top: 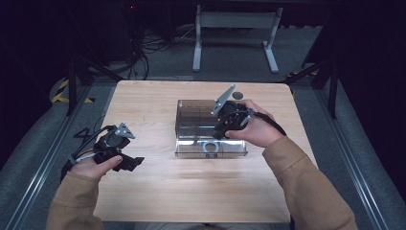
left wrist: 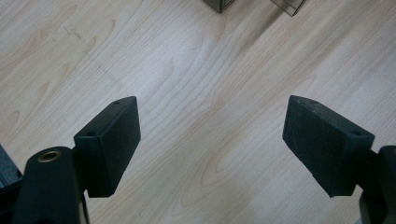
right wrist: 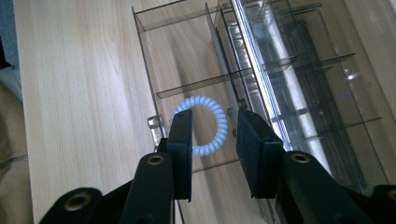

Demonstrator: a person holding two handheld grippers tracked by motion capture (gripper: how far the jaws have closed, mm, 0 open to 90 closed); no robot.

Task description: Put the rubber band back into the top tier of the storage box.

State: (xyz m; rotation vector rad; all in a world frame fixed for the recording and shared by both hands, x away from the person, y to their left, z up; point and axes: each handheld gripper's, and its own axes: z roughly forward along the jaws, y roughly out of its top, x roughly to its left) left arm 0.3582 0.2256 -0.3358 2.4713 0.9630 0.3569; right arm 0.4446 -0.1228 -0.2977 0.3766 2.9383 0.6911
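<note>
Jaws of the right gripper [right wrist: 212, 140] stand partly open over the clear plastic organiser box [right wrist: 299, 84], one pad at each side of a pale blue spiral hair tie [right wrist: 219, 123] that lies flat on the floor of a front compartment. The pads do not press on the tie; it sits below and between them, free of both. In the high view the right gripper [top: 224, 130] tips down into the near part of the box [top: 191, 112], held by the person's right hand [top: 256, 129], and the tie [top: 209, 146] shows as a small ring in the compartment by the front wall. The box stands near the middle of the wooden worktop [top: 158, 191].

The left gripper [left wrist: 210, 149] has its jaws spread wide with nothing between them, bare wood grain beneath. In the high view it [top: 136, 162] rests low by the left edge of the worktop, well apart from the box, in the left hand [top: 95, 165].
</note>
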